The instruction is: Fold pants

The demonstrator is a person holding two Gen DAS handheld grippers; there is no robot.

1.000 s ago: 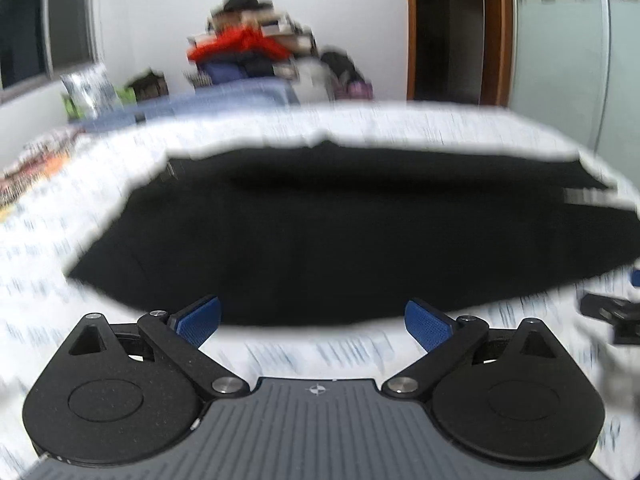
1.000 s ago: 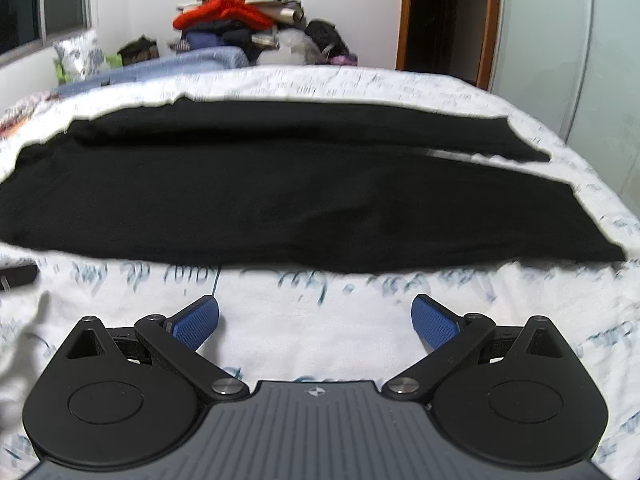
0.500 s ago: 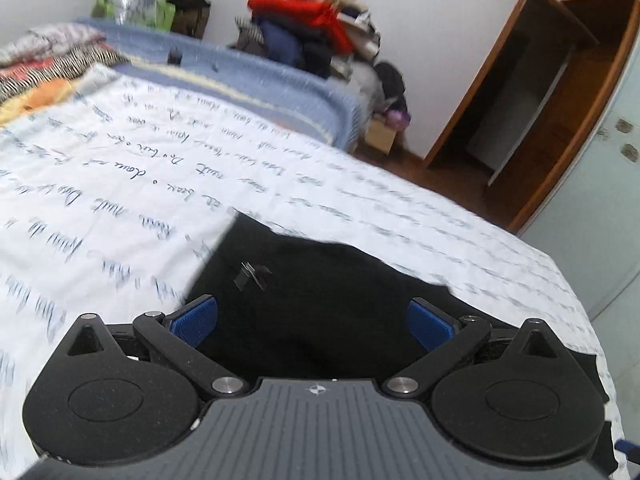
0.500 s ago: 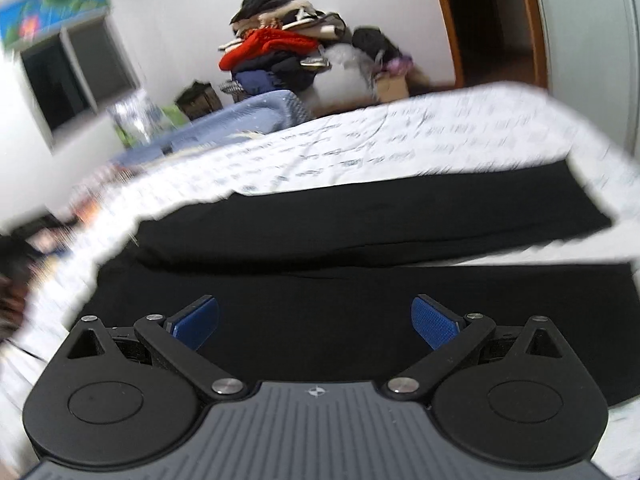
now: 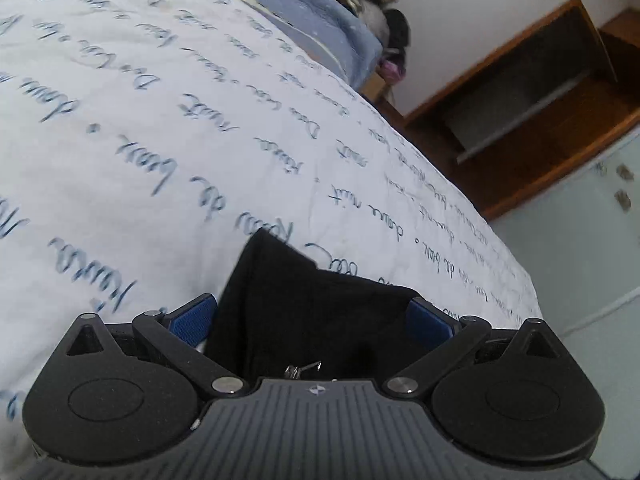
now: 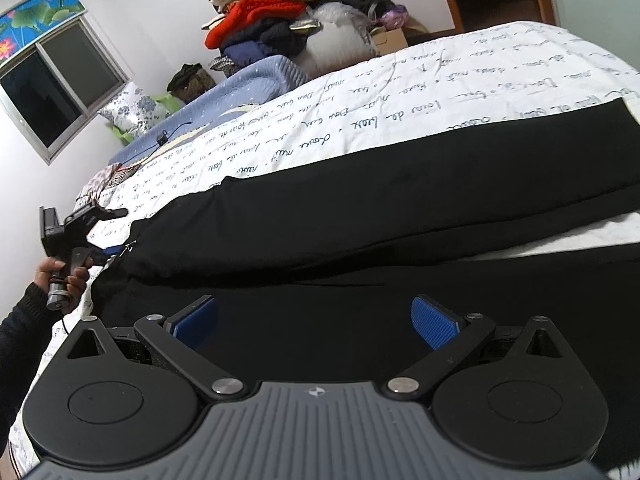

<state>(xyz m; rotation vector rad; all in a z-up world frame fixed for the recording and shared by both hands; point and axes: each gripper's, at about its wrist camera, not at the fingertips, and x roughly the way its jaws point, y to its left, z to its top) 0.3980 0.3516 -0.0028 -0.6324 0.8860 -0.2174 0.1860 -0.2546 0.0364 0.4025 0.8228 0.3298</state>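
white cotton printed with blue cursive script covers the bed (image 5: pixel 168 128) in the left wrist view, with a blue quilt (image 5: pixel 320 20) at its far edge and a brown wooden door frame (image 5: pixel 532 92) beyond. the left gripper (image 5: pixel 312 320) hangs low over a corner of the black pants (image 5: pixel 312 304); its blue ribbed pads (image 5: pixel 192 318) stand wide apart with the dark cloth between them, gripping nothing, and a small metal clasp (image 5: pixel 300 370) glints just by the gripper body. in the right wrist view the same bed (image 6: pixel 460 80) runs toward a heap of clothes (image 6: pixel 272 20) and a dark window (image 6: pixel 60 88). the pants (image 6: pixel 400 200) lie flat, both legs stretched rightward with a strip of sheet between. the right gripper (image 6: pixel 316 322) hovers above the near leg, pads spread wide and holding nothing. a hand (image 6: pixel 60 276) in a dark knit sleeve holds the left gripper (image 6: pixel 100 236) at the waist end.
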